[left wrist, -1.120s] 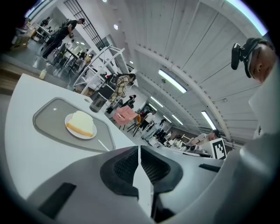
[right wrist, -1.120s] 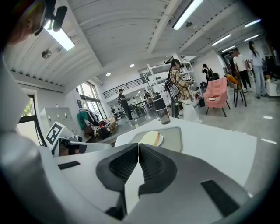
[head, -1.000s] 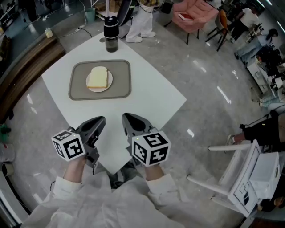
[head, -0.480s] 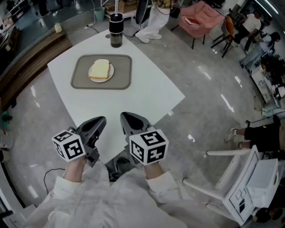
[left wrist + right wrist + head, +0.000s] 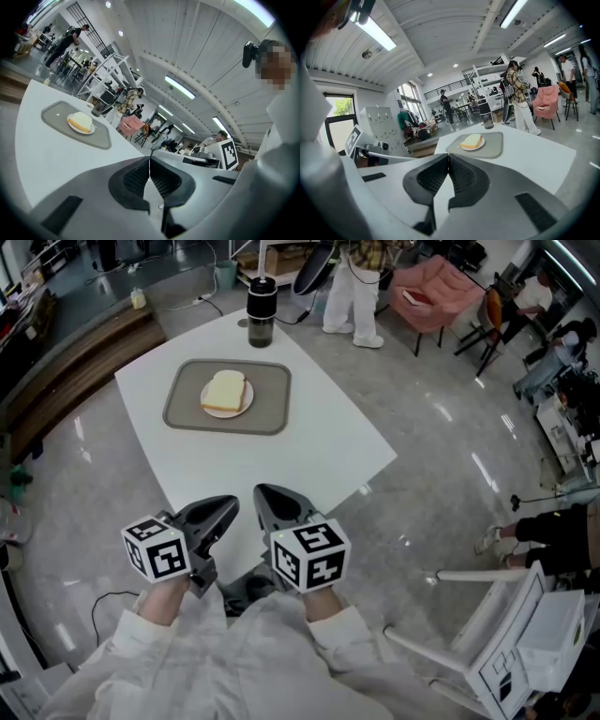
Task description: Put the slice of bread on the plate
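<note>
Head view is looking down on a white desk, where a slice of bread is lying on a small white plate. The plate is sitting on a grey tray toward the far side of the desk. A dark bottle is standing upright just beyond the tray, near the far corner.

Both grippers are hovering side by side over the near corner, well apart from the tray and pointing toward it. The left gripper is keeping its fingers pressed together with nothing between them. The right gripper is doing the same, its fingers meeting along a thin line and gripping nothing. Each gripper view is showing the bread on its plate beyond the closed fingers.
</note>
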`<state>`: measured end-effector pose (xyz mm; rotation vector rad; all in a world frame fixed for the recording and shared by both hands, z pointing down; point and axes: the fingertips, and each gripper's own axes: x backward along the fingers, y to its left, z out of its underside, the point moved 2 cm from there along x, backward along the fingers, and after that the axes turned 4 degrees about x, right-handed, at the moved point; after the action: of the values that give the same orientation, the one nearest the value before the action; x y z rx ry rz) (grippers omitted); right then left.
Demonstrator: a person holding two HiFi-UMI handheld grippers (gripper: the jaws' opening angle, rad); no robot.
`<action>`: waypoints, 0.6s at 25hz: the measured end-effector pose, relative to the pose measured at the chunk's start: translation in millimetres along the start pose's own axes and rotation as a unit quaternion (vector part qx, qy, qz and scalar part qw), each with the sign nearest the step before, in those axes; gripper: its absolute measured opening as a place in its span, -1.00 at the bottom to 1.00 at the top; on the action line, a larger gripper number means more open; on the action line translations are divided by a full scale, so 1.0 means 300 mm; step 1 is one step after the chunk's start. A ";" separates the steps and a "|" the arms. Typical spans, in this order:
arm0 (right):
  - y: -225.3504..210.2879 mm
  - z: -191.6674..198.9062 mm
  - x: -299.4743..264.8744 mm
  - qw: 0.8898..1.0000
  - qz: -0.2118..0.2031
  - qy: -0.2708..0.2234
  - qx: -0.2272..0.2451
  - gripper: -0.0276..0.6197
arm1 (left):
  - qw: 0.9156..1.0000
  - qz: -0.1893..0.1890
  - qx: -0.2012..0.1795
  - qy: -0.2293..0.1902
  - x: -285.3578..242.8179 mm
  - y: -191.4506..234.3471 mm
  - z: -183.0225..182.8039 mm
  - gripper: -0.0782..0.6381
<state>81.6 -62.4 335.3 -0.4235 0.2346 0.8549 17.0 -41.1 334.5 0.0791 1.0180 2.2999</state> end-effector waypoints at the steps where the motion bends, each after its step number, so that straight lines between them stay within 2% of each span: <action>1: 0.007 -0.001 -0.003 1.000 0.000 0.002 0.000 -0.87 | 1.000 0.002 -0.001 0.004 0.000 -0.002 0.001 -0.75; 8: 0.041 0.008 -0.018 1.000 0.005 0.010 0.002 -0.87 | 1.000 -0.007 -0.008 0.025 0.009 0.007 0.019 -0.76; 11: 0.042 0.006 -0.014 1.000 0.012 0.010 0.004 -0.87 | 1.000 -0.014 -0.017 0.021 0.021 0.012 0.007 -0.76; 15: 0.038 0.009 -0.011 1.000 0.018 0.014 0.009 -0.87 | 1.000 -0.013 -0.012 0.017 0.028 0.025 -0.002 -0.76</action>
<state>70.9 -56.6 336.0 -0.4149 0.2761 0.8825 6.2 -40.7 337.8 0.0161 1.0023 2.2958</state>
